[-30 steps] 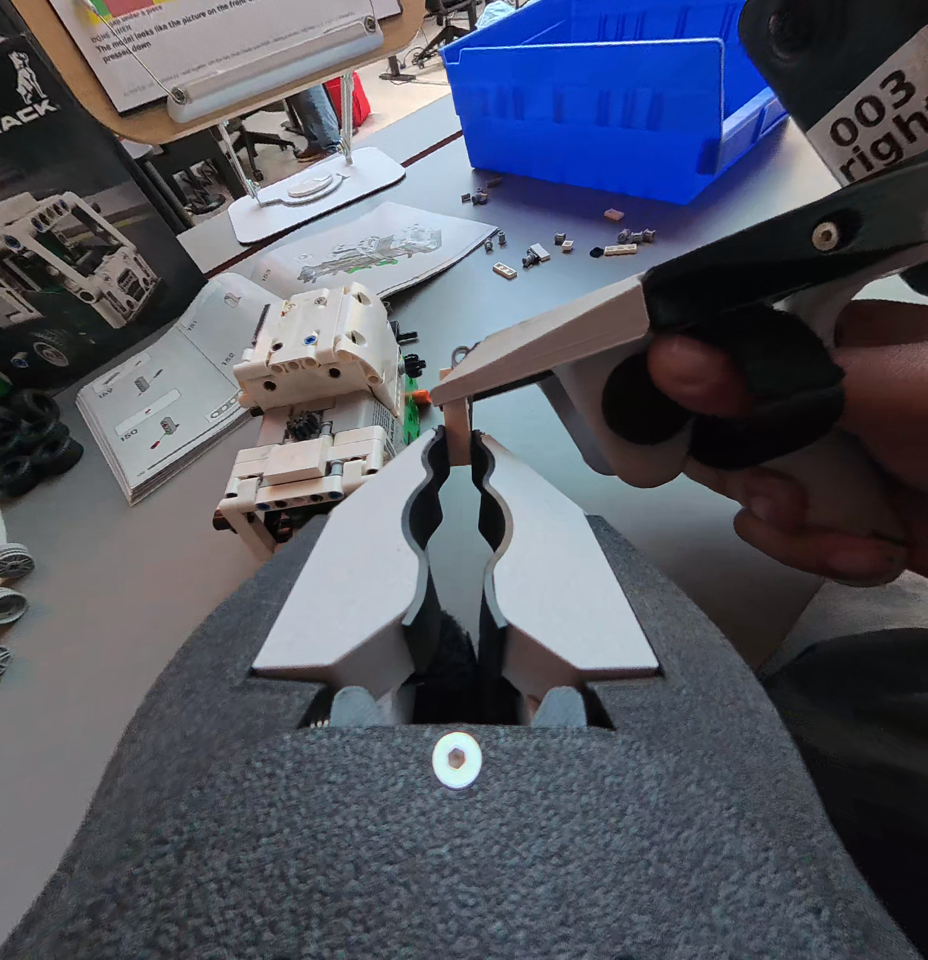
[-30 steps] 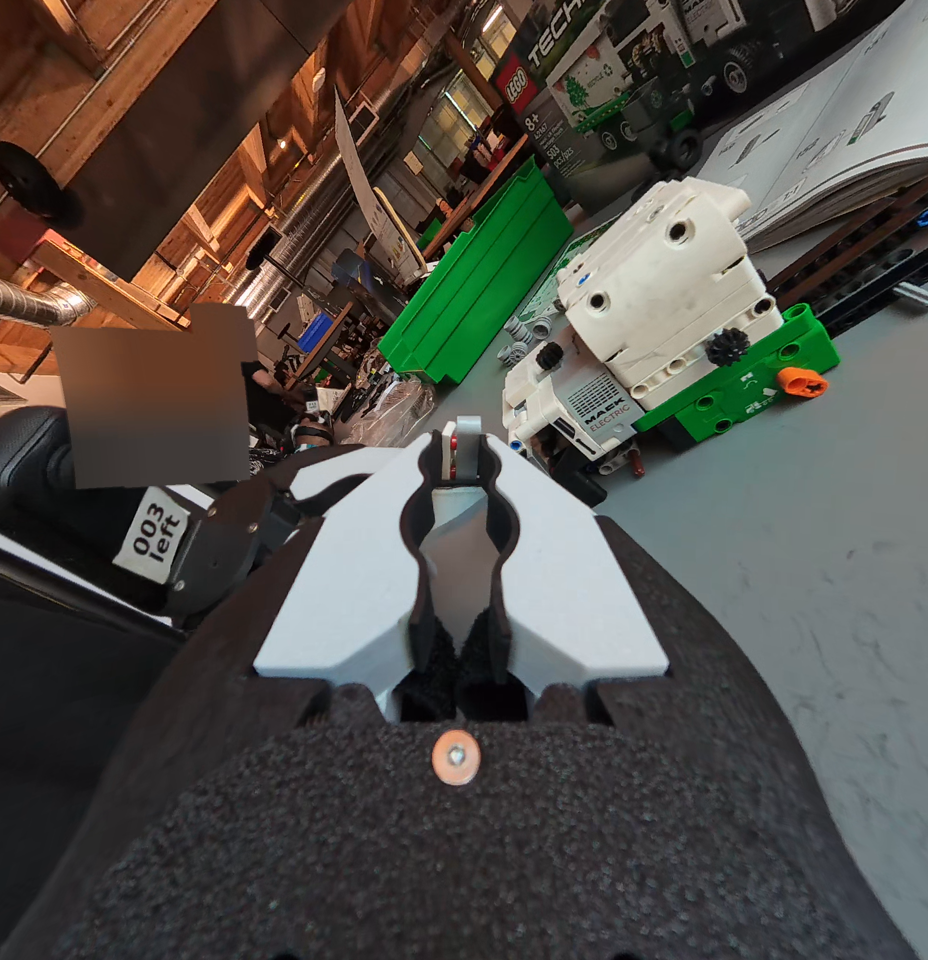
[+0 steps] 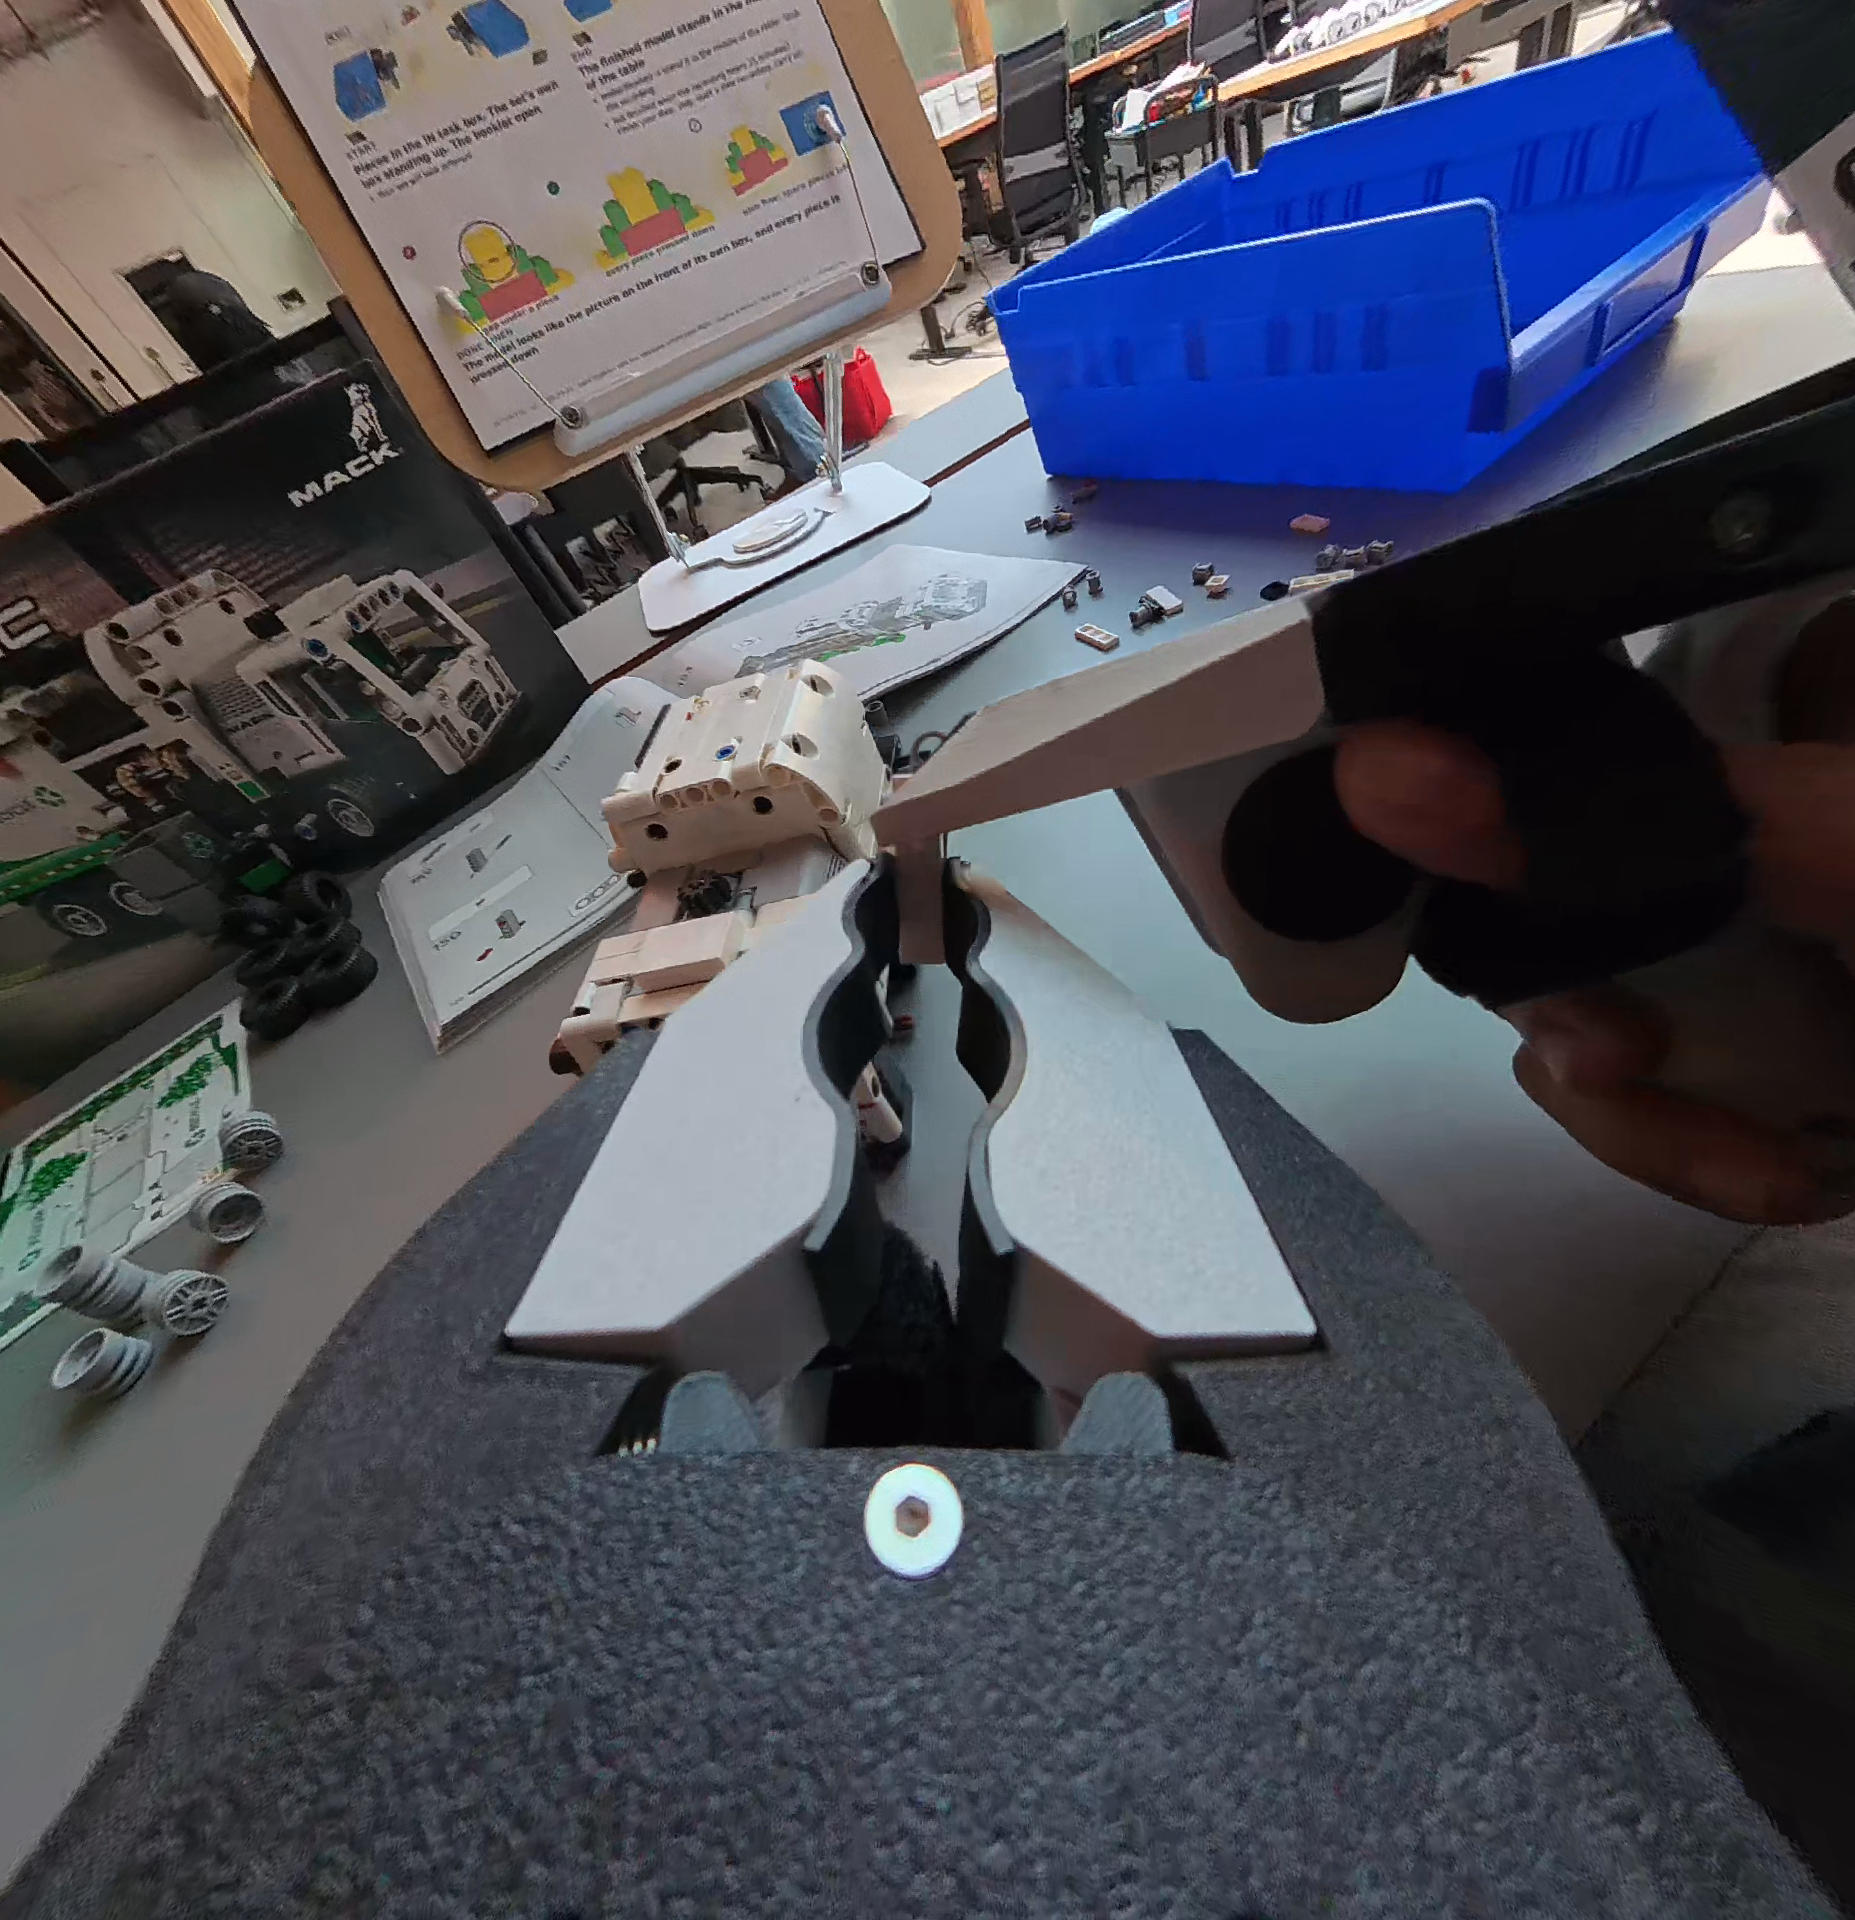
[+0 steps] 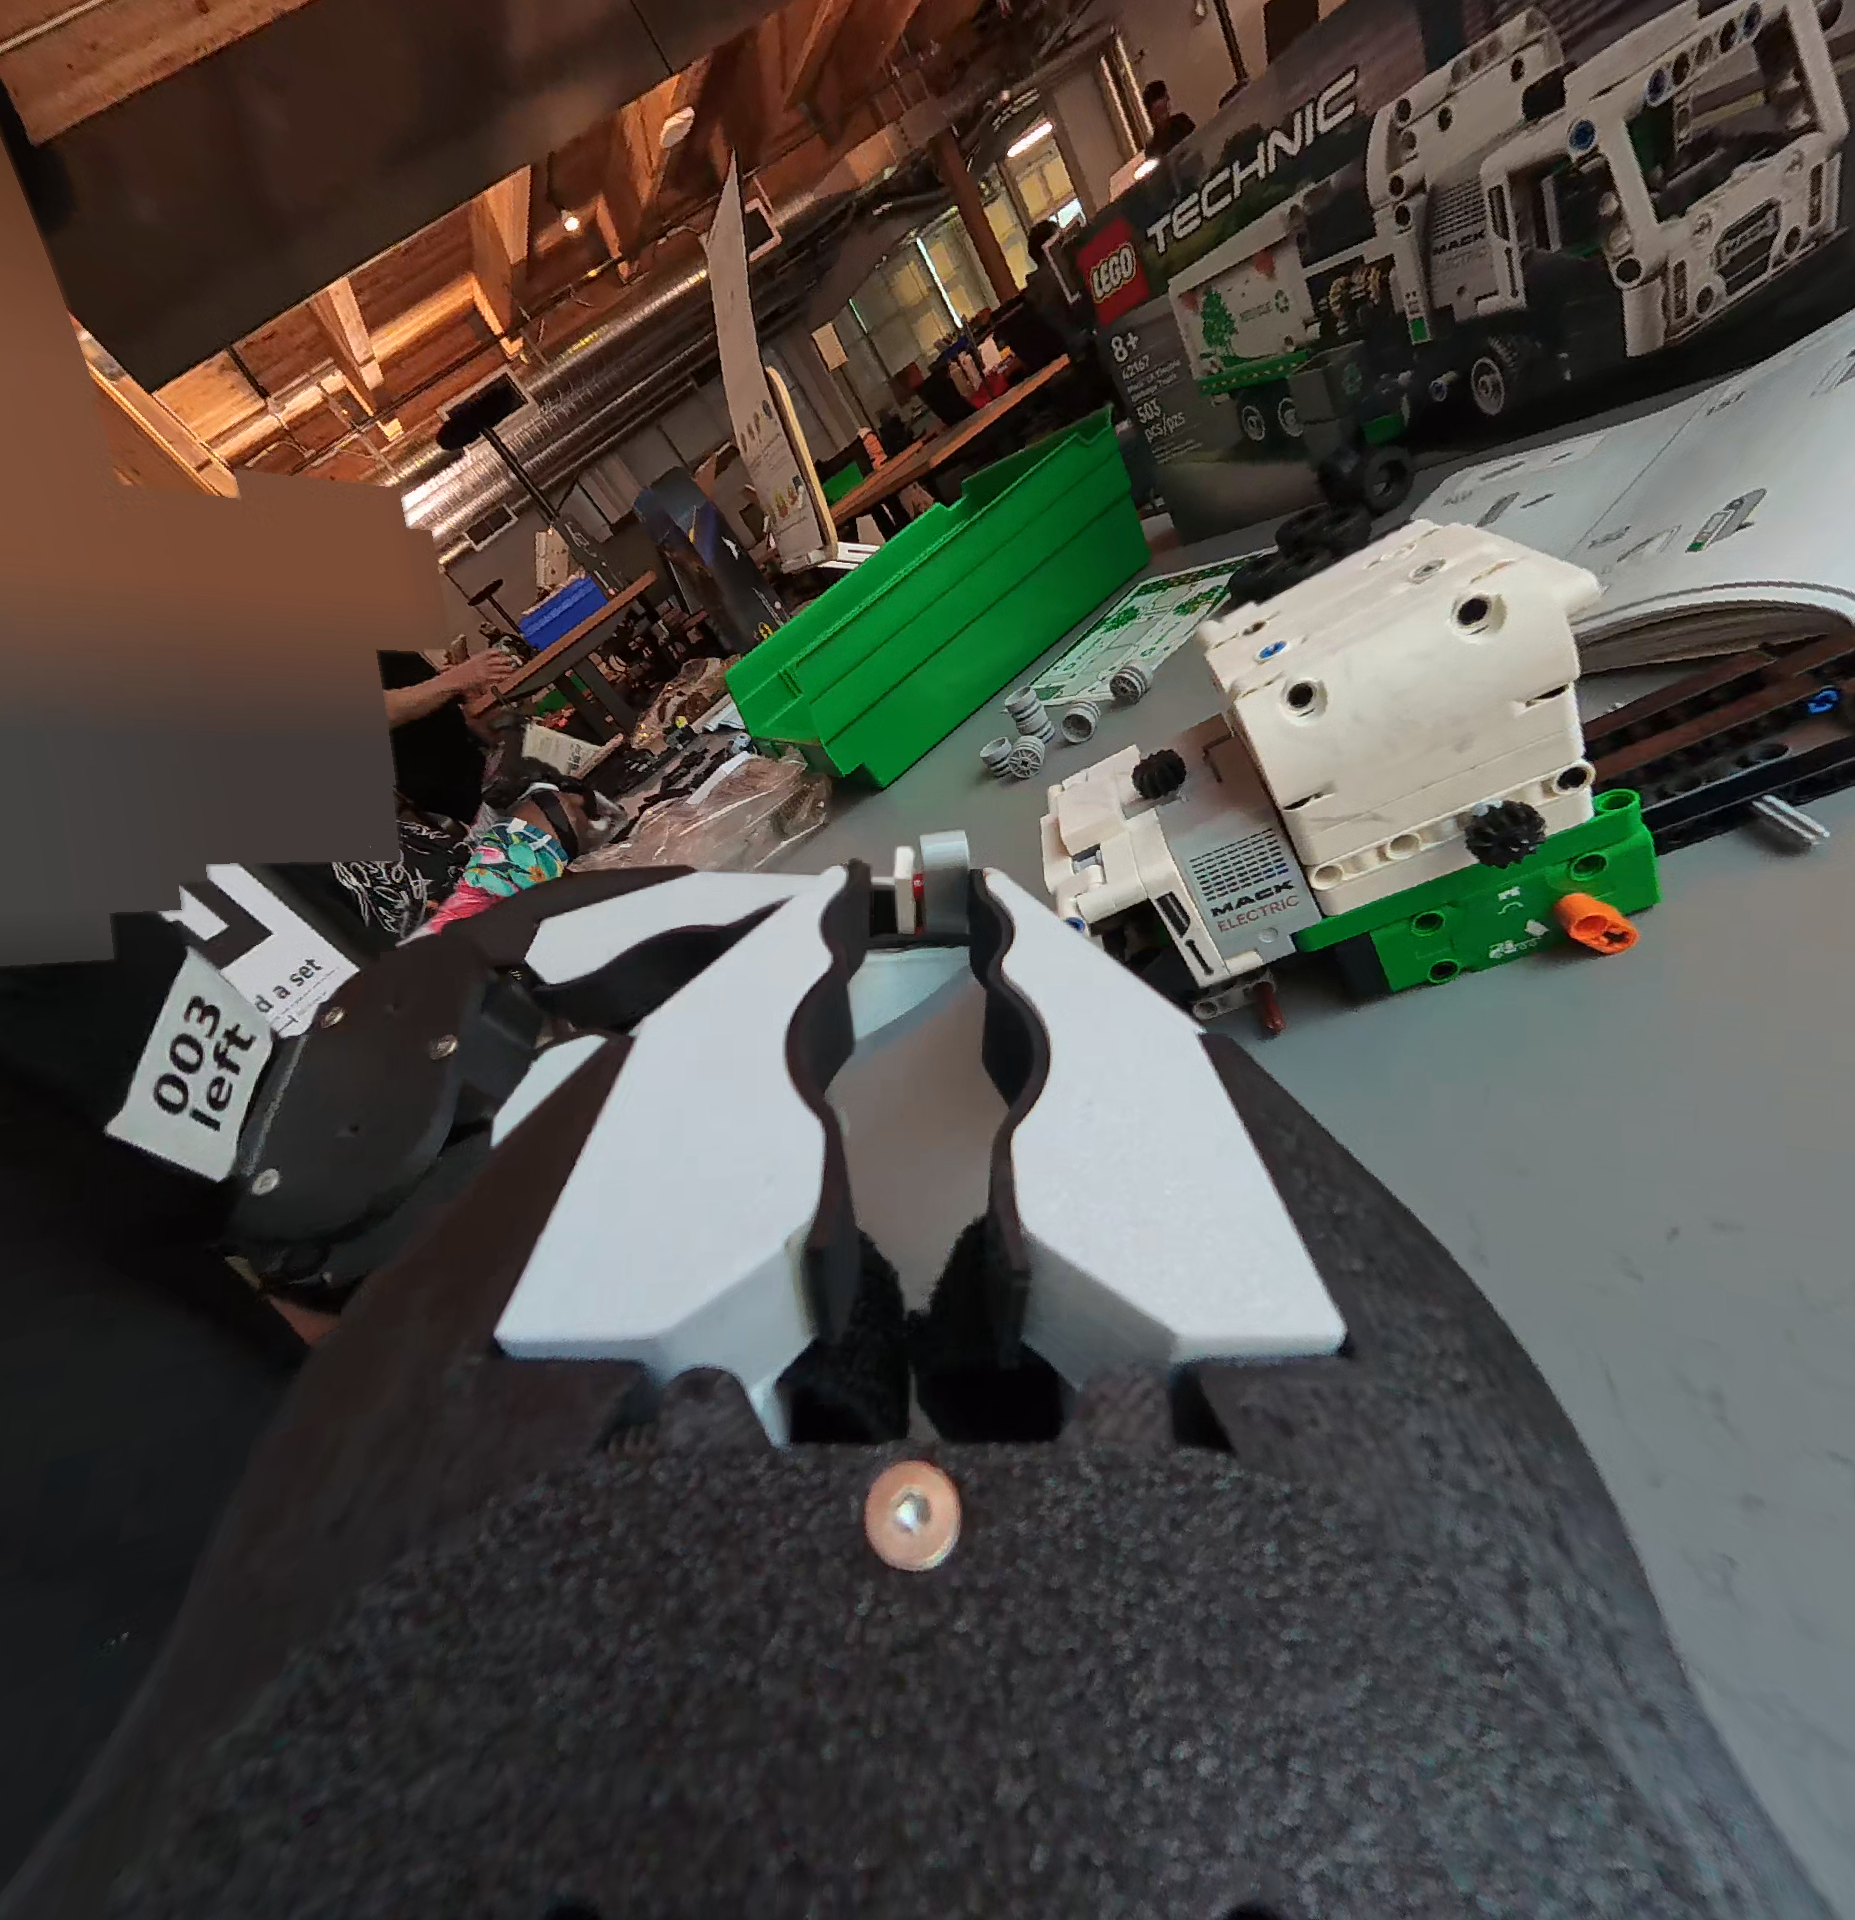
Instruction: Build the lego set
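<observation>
Where claws [image 4: 918, 894] meet: small grey piece [image 4: 942, 878]

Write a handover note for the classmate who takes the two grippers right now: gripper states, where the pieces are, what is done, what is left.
Left gripper: shut on the small grey piece.
Right gripper: shut on the same piece, meeting the left from the side.
Part-built white truck on its green base stands on the grey table.
Wheel hubs, black tyres and loose bits by the blue bin lie unattached.
Left: fit the held piece, continue from the open booklet.
</observation>
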Tool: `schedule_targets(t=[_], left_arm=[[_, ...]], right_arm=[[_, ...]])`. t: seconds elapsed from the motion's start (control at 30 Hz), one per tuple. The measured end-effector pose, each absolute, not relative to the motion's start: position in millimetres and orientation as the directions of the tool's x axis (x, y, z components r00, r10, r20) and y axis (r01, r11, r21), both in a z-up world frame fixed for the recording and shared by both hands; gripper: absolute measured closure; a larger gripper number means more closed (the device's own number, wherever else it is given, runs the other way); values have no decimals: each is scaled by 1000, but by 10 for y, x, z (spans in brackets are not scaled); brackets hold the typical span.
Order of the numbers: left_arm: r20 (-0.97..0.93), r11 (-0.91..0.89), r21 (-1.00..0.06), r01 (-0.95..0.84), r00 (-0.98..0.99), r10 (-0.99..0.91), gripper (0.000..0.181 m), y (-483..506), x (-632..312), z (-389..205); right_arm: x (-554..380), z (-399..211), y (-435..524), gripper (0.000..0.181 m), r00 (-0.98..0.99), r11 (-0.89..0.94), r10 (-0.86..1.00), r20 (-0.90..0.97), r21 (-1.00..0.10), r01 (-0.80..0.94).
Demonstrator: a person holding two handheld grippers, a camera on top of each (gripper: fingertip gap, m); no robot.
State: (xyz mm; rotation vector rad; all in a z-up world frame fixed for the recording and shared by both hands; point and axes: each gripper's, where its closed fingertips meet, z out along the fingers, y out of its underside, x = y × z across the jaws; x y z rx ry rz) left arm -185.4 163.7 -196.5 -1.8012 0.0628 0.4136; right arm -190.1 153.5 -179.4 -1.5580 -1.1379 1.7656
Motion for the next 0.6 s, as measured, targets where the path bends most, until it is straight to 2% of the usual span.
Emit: schedule_targets(t=[0.07, 0.13, 0.3, 0.43, 0.6], left_arm=[[-340, -278, -918, -283, 922, 184, 175, 1639, -1878, -1967], [-360, -286, -910, -301, 915, 183, 175, 1649, -1881, -1981], [-396, -277, -900, -338, 898, 191, 175, 1673, -1875, -1976], [-486, -286, -859, -424, 850, 202, 174, 1686, -1879, -1956], [-501, -292, -851, -437, 841, 203, 174, 1704, -1889, -1931]], right_arm=[[-1887, -1787, 1530, 160, -227, -541, 800, -556, -831, 131], [-1885, -1834, 1573, 169, -213, -558, 792, -573, -820, 132], [-1875, -1837, 1596, 169, -251, -577, 769, -587, -808, 121], [-1885, -1836, 1610, 169, -267, -646, 699, -663, -746, 161], [-1894, -1815, 1623, 169, -291, -700, 627, -723, -686, 196]])
